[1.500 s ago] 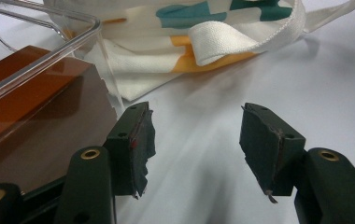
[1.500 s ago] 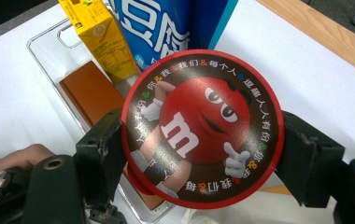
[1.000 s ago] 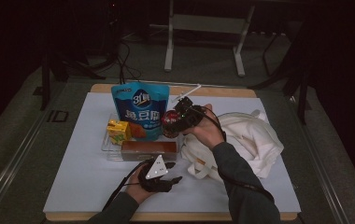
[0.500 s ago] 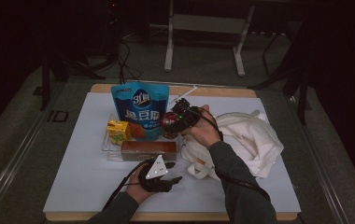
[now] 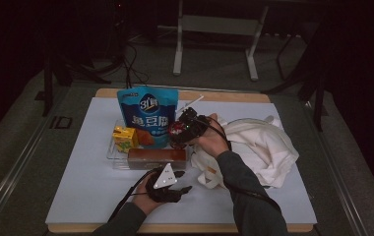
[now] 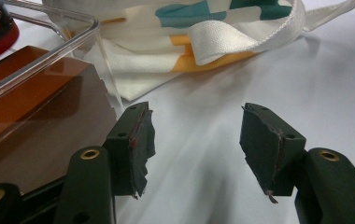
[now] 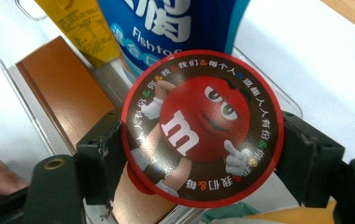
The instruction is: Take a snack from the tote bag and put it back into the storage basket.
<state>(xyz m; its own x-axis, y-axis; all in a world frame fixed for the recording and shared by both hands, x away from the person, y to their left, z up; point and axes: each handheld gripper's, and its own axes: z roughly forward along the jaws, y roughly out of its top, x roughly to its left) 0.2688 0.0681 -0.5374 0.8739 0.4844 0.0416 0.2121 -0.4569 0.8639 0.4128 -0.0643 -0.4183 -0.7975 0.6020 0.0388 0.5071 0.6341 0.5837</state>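
the bench (image 5: 86,196) carried a clear tray (image 5: 111,156) holding snacks, so i held the m&m's tub (image 7: 202,128) above it, right gripper (image 7: 202,154) fingers clamped on its sides. left gripper (image 6: 194,140) rested nearby, fingers apart, empty.

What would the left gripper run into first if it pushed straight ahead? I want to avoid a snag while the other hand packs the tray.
Probably the cream cloth tote bag: it lies right beyond the open left gripper, past bare white table mat. The clear plastic tray sits just off to the side.
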